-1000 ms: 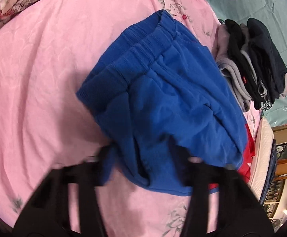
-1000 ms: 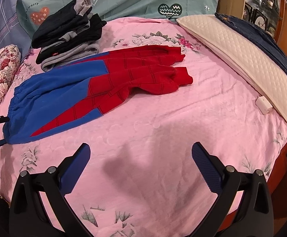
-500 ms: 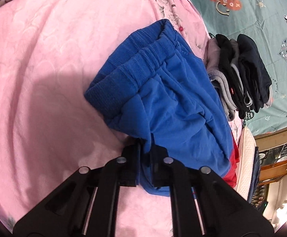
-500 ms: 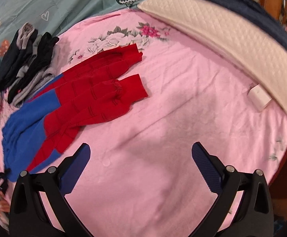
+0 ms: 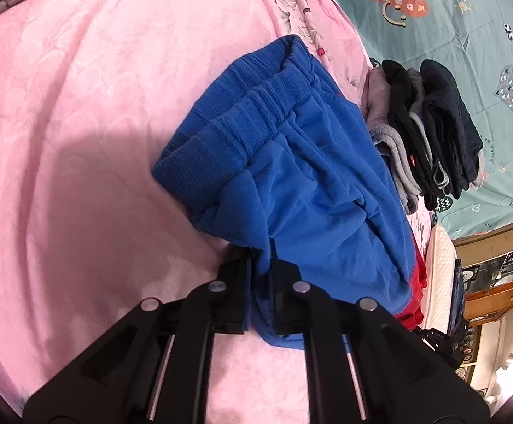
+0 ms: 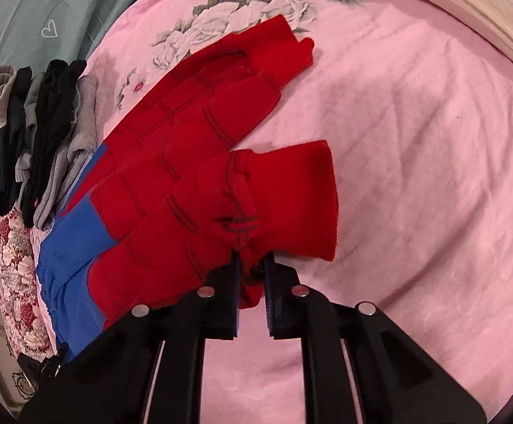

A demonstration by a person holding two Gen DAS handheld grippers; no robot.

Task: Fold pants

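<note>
The pants point(image 5: 291, 176) have a blue top with a ribbed waistband point(image 5: 242, 127) and red legs point(image 6: 203, 141). They lie flat on a pink bedspread point(image 5: 79, 141). In the left wrist view my left gripper point(image 5: 260, 258) is shut on the blue cloth just below the near end of the waistband. In the right wrist view my right gripper point(image 6: 251, 261) is closing its jaws. The pads pinch the red cloth of the nearer leg beside its cuff point(image 6: 302, 198). The farther leg point(image 6: 256, 56) lies loose behind it.
A stack of folded dark and grey clothes point(image 5: 429, 130) point(image 6: 33, 116) sits beside the pants' far edge. A teal patterned sheet point(image 5: 450, 17) lies behind it. A cream quilted pillow point(image 6: 468, 10) borders the bed, and a floral pillow point(image 6: 12, 265) lies near the waistband.
My left gripper has shut on the blue cloth by the waistband. My right gripper, wide open before, came down onto the red leg end and closed on it.
</note>
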